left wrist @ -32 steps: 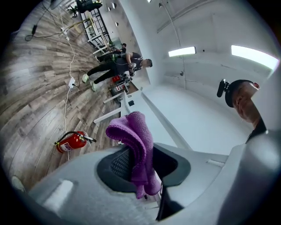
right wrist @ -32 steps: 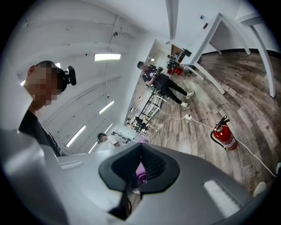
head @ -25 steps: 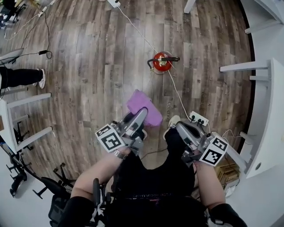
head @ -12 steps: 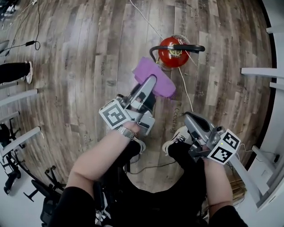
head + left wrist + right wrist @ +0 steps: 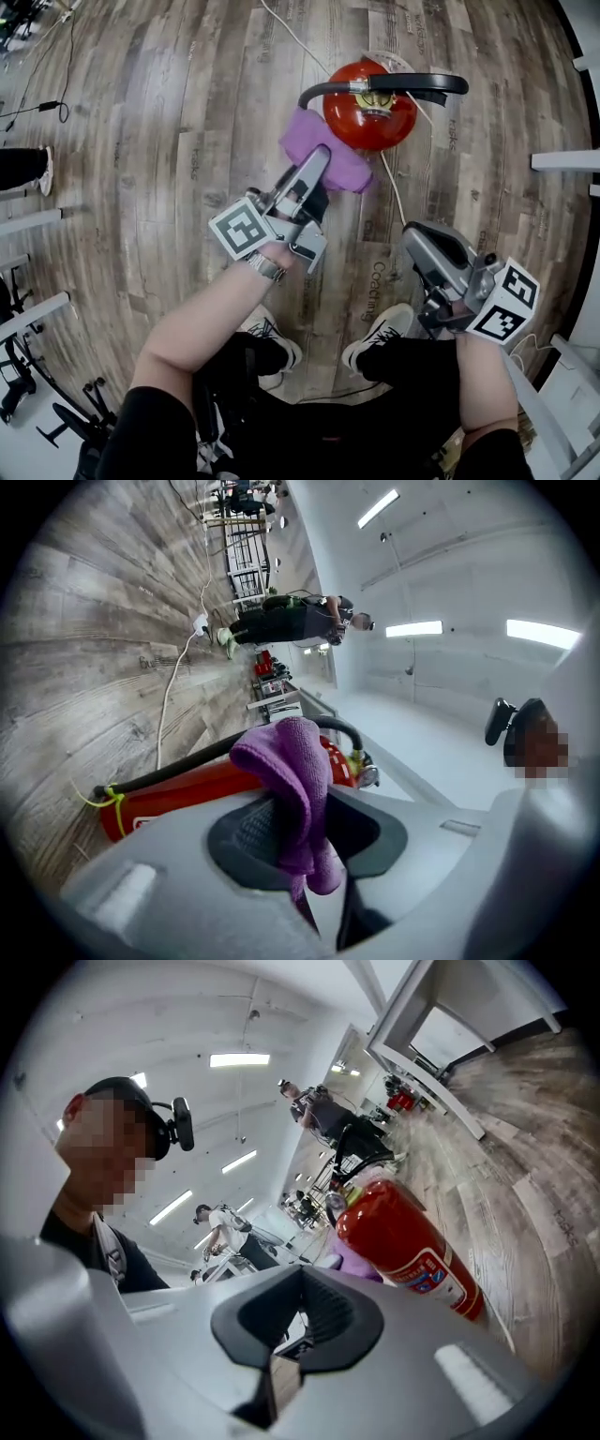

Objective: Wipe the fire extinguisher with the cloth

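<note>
The left claw point(image 5: 320, 161) is clenching a purple cloth point(image 5: 330, 150), and in the left gripper view the cloth point(image 5: 286, 761) is bunching up between the claw's point(image 5: 300, 829) two dark pads and drooping over them. The red fire extinguisher point(image 5: 370, 117) is standing upright on the wooden floor point(image 5: 169, 141), just ahead of the person's shoes point(image 5: 375, 336), with its black handle point(image 5: 417, 83) pointing to the right and its black hose point(image 5: 323, 91) curving off to the left. The cloth is lying against the extinguisher's near left side in the head view; whether it is actually pressing on the red body cannot be told for certain. The right claw point(image 5: 419, 236) is hovering lower and to the right, well apart from the extinguisher, above the floor beside the right shoe. In the right gripper view this claw point(image 5: 298, 1309) is showing its pads drawn together with nothing between them, and the extinguisher point(image 5: 403, 1241) is appearing beyond it with a bit of purple at its side. A white cable point(image 5: 394, 192) is trailing across the floor past the extinguisher's base.
</note>
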Action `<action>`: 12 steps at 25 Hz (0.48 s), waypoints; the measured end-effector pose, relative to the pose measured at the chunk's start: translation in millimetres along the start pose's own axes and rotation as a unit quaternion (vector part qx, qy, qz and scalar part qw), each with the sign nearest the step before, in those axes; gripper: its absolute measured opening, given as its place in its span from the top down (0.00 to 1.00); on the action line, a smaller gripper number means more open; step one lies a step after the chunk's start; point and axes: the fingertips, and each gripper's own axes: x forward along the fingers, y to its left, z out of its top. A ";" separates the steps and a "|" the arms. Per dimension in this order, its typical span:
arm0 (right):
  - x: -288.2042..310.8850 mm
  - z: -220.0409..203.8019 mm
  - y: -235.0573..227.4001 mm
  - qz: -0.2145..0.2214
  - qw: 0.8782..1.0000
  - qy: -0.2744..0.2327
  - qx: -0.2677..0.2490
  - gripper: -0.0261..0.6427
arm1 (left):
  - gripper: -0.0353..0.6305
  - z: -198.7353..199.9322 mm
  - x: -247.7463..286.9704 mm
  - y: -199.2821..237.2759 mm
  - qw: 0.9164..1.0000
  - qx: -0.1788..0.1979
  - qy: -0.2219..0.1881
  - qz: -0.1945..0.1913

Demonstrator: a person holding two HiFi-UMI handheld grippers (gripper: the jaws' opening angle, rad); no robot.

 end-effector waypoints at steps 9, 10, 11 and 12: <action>-12.8 43.3 0.0 0.031 0.998 -0.062 0.004 0.96 | 0.80 -35.1 -21.1 149.9 0.993 0.009 0.022 0.119; -13.3 45.2 -0.5 0.030 0.998 -0.063 -0.001 0.96 | 0.80 -42.8 -24.1 168.9 0.990 0.013 0.028 0.139; -13.7 45.5 -1.8 0.027 0.998 -0.061 -0.005 0.96 | 0.80 -50.3 -27.0 186.6 0.987 0.014 0.033 0.157; -13.9 44.3 -3.6 0.023 0.998 -0.059 -0.007 0.96 | 0.80 -56.9 -30.2 202.9 0.984 0.011 0.037 0.173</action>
